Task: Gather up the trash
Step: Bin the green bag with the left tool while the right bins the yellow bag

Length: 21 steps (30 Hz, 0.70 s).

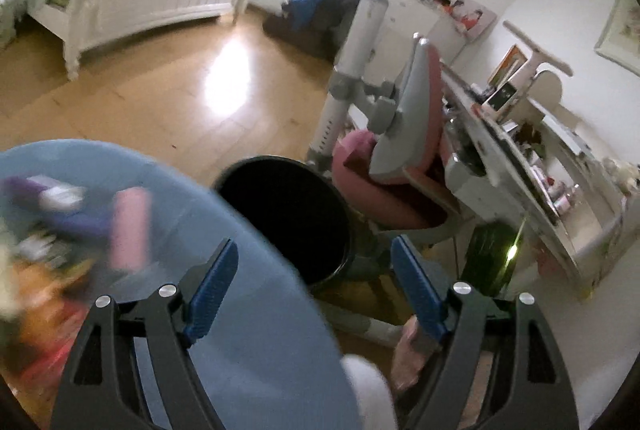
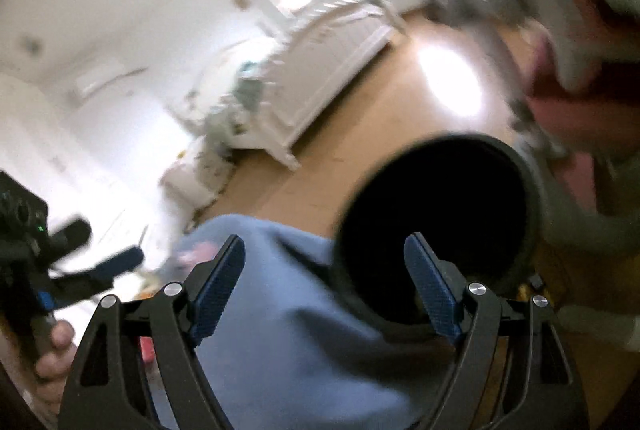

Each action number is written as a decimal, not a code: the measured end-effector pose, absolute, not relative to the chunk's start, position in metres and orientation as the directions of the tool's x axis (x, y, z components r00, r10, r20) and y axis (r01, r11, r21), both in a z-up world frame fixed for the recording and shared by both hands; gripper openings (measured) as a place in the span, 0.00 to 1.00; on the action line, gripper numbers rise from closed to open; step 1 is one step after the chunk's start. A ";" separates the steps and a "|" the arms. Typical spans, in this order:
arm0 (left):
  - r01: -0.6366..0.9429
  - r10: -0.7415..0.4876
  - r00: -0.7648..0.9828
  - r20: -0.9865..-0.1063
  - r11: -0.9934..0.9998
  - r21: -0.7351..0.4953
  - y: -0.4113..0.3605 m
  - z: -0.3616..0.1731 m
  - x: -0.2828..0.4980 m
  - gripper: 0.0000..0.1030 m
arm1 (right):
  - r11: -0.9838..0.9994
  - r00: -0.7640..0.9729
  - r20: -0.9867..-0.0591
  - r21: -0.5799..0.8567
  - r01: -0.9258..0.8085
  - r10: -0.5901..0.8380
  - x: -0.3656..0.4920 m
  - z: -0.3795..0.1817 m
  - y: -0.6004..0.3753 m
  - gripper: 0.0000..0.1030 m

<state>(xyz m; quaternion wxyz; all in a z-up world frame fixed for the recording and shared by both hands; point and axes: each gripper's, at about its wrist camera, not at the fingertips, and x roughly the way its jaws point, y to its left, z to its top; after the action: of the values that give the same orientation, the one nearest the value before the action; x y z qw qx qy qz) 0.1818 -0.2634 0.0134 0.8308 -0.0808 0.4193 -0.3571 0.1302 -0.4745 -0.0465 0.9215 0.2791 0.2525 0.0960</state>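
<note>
A round black trash bin (image 1: 288,214) stands on the wooden floor beside a round blue table (image 1: 248,310); it also shows in the right wrist view (image 2: 440,226). Blurred litter lies on the table's left part: a pink tube-like item (image 1: 130,230), purple wrappers (image 1: 52,206) and orange and red pieces (image 1: 36,318). My left gripper (image 1: 312,262) is open and empty above the table's edge near the bin. My right gripper (image 2: 324,262) is open and empty, over the blue table (image 2: 288,330) and the bin's rim. The left gripper shows at the left of the right wrist view (image 2: 100,266).
A pink and grey chair (image 1: 392,158) stands right behind the bin. A cluttered white desk (image 1: 532,166) runs along the right wall. A green bottle (image 1: 492,258) stands under it. A white bed (image 1: 132,2) is across the wooden floor (image 1: 160,98).
</note>
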 end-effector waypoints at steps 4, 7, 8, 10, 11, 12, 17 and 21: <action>0.457 -0.598 0.502 -0.625 0.797 -0.395 -0.170 0.027 0.142 0.76 | 0.824 0.762 -0.413 0.498 -0.269 0.499 0.123 -0.003 -0.391 0.79; 0.323 -0.500 0.598 -0.627 0.866 -0.382 -0.080 0.019 0.123 0.76 | 0.775 0.651 -0.442 0.484 -0.407 0.618 0.122 0.012 -0.325 0.79; 0.295 -0.476 0.613 -0.630 0.878 -0.377 -0.061 0.015 0.120 0.76 | 0.763 0.615 -0.461 0.476 -0.437 0.640 0.121 0.014 -0.305 0.79; 0.196 -0.379 0.651 -0.658 0.921 -0.338 -0.012 0.001 0.115 0.76 | 0.755 0.534 -0.535 0.418 -0.505 0.654 0.117 0.014 -0.246 0.79; 0.174 -0.361 0.657 -0.662 0.927 -0.332 0.003 -0.003 0.114 0.75 | 0.754 0.514 -0.560 0.393 -0.526 0.650 0.116 0.011 -0.225 0.79; 0.158 -0.349 0.663 -0.662 0.930 -0.333 0.020 -0.007 0.112 0.75 | 0.756 0.491 -0.591 0.369 -0.541 0.640 0.117 0.006 -0.199 0.79; 0.174 -0.319 0.686 -0.654 0.944 -0.279 0.055 -0.016 0.111 0.76 | 0.812 0.507 -0.684 0.224 -0.538 0.525 0.124 -0.020 -0.117 0.78; 0.262 -0.338 0.669 -0.661 0.941 -0.216 0.041 -0.017 0.124 0.76 | 0.848 0.521 -0.740 0.125 -0.515 0.426 0.132 -0.042 -0.095 0.48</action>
<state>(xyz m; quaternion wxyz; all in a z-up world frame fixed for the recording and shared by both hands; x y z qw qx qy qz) 0.1237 0.0415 -0.0174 0.9122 -0.0514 0.3718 -0.1645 0.1325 -0.0953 -0.0416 0.8703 -0.0548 0.4081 0.2703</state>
